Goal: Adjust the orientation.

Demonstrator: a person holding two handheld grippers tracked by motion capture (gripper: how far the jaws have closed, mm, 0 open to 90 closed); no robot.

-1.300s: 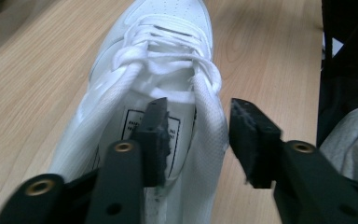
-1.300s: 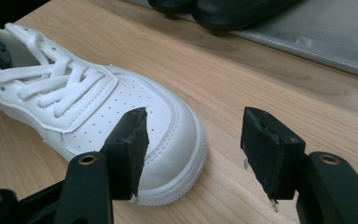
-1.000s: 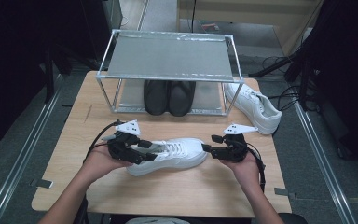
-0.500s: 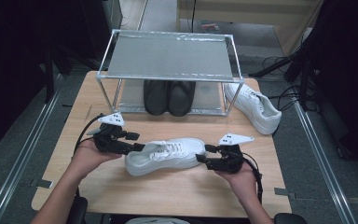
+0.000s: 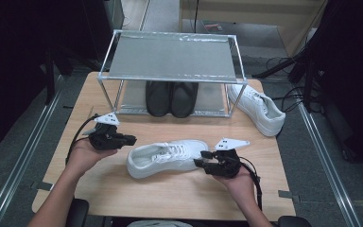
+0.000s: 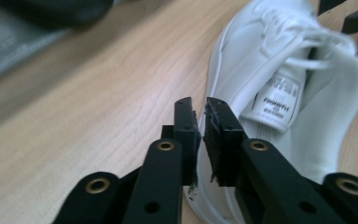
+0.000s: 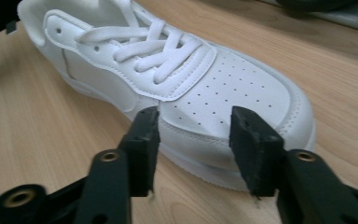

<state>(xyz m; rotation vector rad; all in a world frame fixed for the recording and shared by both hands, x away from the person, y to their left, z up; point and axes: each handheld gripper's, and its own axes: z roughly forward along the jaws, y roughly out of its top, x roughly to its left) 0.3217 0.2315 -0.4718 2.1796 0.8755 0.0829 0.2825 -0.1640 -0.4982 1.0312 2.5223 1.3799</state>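
A white sneaker [image 5: 163,158] lies on its sole in the middle of the wooden table [image 5: 170,196], toe to the right. My left gripper [image 5: 133,140] is held just left of the heel and clear of it. Its jaws have just been closing and now stand almost together with nothing between them [image 6: 201,109]. The sneaker's heel and tongue label [image 6: 279,98] lie just beyond them. My right gripper [image 5: 199,161] sits at the toe. Its jaws have been closing too but are still apart [image 7: 196,119], with the perforated toe [image 7: 233,88] just ahead of them, untouched.
A metal-framed rack [image 5: 170,56] stands at the back of the table. A pair of black shoes [image 5: 171,98] sits under its shelf. A second white sneaker [image 5: 257,109] lies right of the rack. Cables trail from both grippers toward the front edge.
Both grippers were at the sneaker's ends. The left one has drawn away to the left and its jaws have come together. The right one has backed off toward the front edge.
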